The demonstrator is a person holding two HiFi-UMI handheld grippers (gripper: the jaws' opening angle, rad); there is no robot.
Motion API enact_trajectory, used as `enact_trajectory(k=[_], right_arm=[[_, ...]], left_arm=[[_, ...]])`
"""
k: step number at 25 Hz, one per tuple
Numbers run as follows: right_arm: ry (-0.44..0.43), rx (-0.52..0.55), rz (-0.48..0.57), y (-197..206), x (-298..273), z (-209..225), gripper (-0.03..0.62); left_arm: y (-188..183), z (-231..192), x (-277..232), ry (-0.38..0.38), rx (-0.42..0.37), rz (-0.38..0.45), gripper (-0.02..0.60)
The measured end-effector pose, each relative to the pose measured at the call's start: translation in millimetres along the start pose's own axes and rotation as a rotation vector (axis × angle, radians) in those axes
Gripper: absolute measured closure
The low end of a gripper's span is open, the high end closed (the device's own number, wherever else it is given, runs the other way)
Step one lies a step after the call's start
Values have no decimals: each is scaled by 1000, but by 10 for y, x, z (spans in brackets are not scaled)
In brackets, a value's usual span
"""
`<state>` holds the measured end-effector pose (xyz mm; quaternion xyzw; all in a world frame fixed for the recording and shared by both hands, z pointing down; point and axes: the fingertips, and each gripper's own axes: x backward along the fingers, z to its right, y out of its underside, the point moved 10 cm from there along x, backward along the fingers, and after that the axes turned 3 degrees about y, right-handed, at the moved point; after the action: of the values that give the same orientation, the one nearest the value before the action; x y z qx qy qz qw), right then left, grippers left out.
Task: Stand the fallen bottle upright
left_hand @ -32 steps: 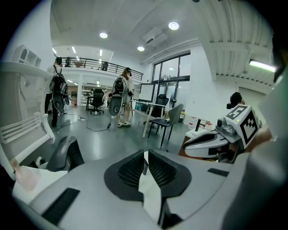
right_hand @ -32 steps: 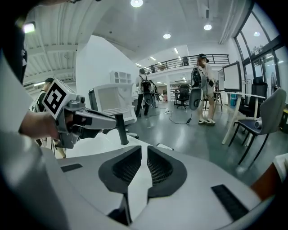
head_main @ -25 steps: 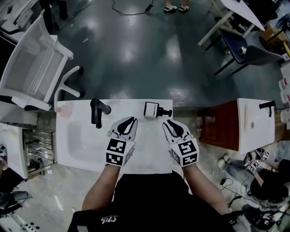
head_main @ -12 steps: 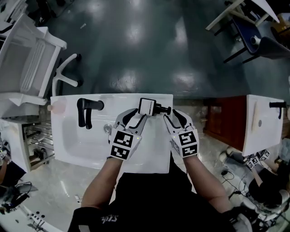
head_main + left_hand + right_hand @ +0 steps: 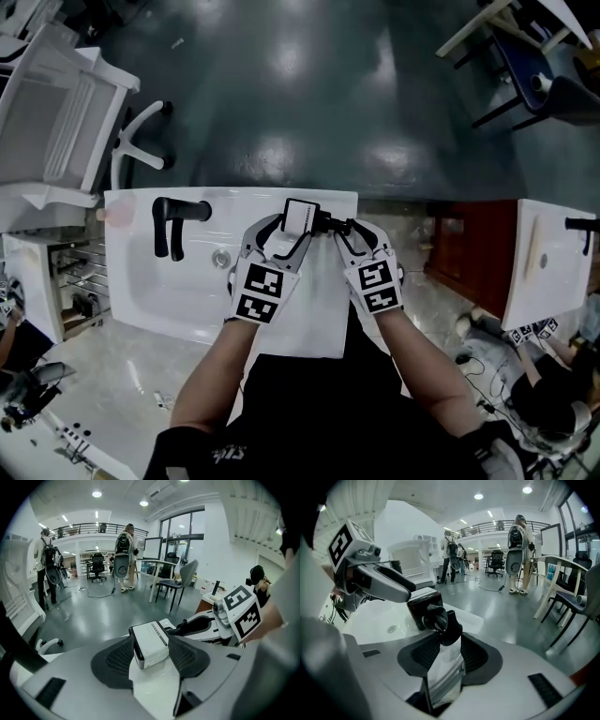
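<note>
Both grippers now lower and further forward than a second ago, moved in on bottle (image 5: 302,215). Bottle lies on side at back edge of sink counter (image 5: 309,323), pump head (image 5: 334,223) pointing right.

- I set left gripper (image 5: 284,234) astride white body: jaws opening, body between pads (no firm squeeze seen).
- Right gripper (image 5: 355,234) straddles pump head: jaws closing, not yet clamped.
- Judged purpose: two-point hold for pivot upright.
- Head view alone gives layout, faucet (image 5: 169,223) well clear.
- Gripper views alone show pad gaps.
</note>
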<state>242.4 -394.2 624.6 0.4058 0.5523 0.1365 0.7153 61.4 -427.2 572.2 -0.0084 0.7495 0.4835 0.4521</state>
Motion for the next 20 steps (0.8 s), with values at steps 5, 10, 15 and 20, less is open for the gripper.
enact_trajectory(k=[5,10,15,20], right_arm=[[3,28,19,27,-34,-21,450],[-2,24,39,-28,-6,-57,454],[15,37,85,-139,110,-112,462],[23,76,121,-303,265,-219,476]], left_arm=[[21,32,10,-30,-32,-12,342],[18,64,-15,-2,-43,-40,262],[47,23,-2,-15,-12,-32,258],[107,19,55,3,5,-23,269]])
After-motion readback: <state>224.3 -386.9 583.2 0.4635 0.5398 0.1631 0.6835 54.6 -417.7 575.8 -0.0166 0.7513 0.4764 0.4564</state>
